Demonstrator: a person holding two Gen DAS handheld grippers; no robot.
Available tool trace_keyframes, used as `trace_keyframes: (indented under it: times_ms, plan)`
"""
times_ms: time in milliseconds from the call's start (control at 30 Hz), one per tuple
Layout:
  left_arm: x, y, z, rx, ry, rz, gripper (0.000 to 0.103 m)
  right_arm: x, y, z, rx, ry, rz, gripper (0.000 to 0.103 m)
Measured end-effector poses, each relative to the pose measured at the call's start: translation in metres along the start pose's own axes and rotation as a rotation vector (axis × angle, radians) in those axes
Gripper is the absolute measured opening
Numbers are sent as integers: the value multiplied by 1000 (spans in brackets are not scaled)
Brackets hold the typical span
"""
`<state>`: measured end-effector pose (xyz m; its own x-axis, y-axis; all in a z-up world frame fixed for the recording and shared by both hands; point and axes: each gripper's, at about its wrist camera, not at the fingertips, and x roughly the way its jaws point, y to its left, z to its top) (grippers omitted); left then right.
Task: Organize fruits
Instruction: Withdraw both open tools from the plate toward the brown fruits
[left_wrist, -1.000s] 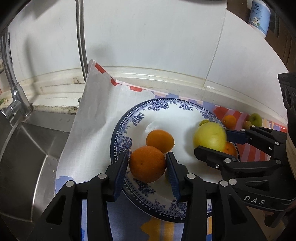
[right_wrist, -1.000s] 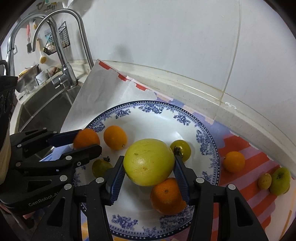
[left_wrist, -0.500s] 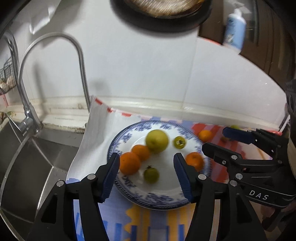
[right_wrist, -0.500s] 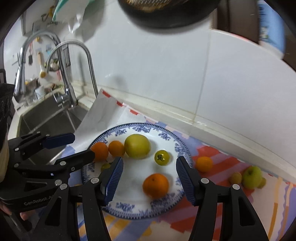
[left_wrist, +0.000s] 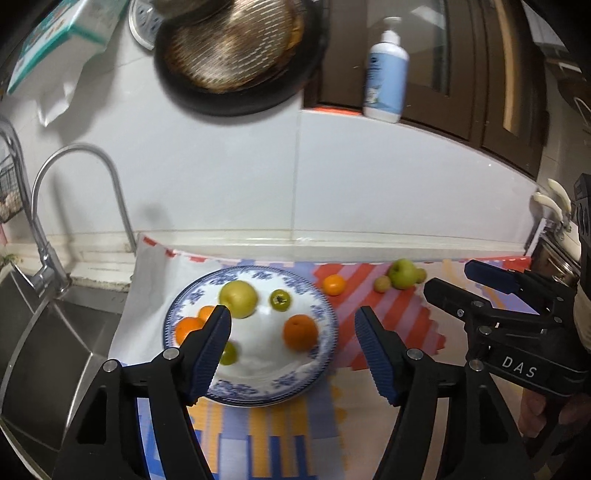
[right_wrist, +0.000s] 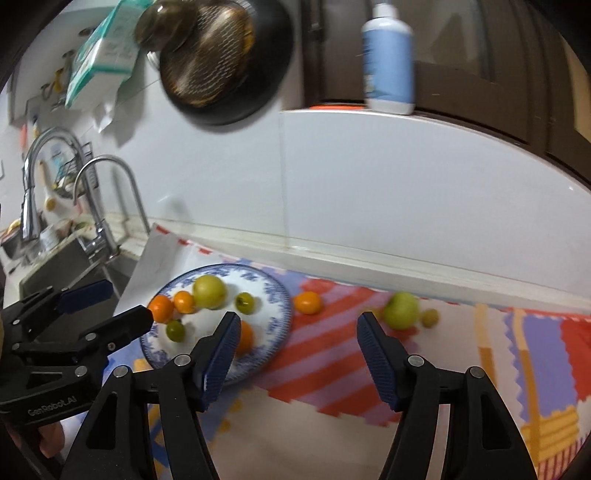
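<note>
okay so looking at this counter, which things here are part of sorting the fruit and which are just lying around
Part of the job:
plate holding six fruits
small orange on the mat
green apple on the mat
two small yellowish fruits beside it

Just lying about:
faucet
sink
pump bottle
hanging pan

plates: one blue and white plate (left_wrist: 321, 365)
orange fruits on the plate: three (left_wrist: 300, 332) (left_wrist: 187, 329) (left_wrist: 206, 312)
big yellow-green fruit on the plate: one (left_wrist: 238, 298)
small green fruits on the plate: two (left_wrist: 280, 300) (left_wrist: 229, 353)
fruits off the plate on the cloth: four, one orange (left_wrist: 334, 284), one green apple (left_wrist: 403, 273), two tiny yellow-green ones (left_wrist: 382, 284) (left_wrist: 420, 274)
taps: two (right_wrist: 107, 192) (right_wrist: 37, 184)
pump bottles: one (left_wrist: 386, 74)
</note>
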<state>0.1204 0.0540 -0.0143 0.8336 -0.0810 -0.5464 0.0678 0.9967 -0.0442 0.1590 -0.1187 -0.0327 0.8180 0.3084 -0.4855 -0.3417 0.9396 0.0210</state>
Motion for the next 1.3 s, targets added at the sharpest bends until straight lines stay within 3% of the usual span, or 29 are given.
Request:
trace_keyframes:
  times_ms: [367, 633, 1000, 1300]
  plan:
    - [3, -56, 4, 60, -38, -65, 69, -34, -57, -11, 81, -15, -119, 66]
    - [33, -88, 12, 86, -18, -80, 69, -31, -92, -9, 72, 0, -170, 66]
    - [115, -116, 13, 106, 110, -81, 68, 32, -138, -12, 59, 94, -134, 63]
    - [173, -124, 10, 116, 212, -91, 57, 88, -158, -25, 54, 185, -77, 54]
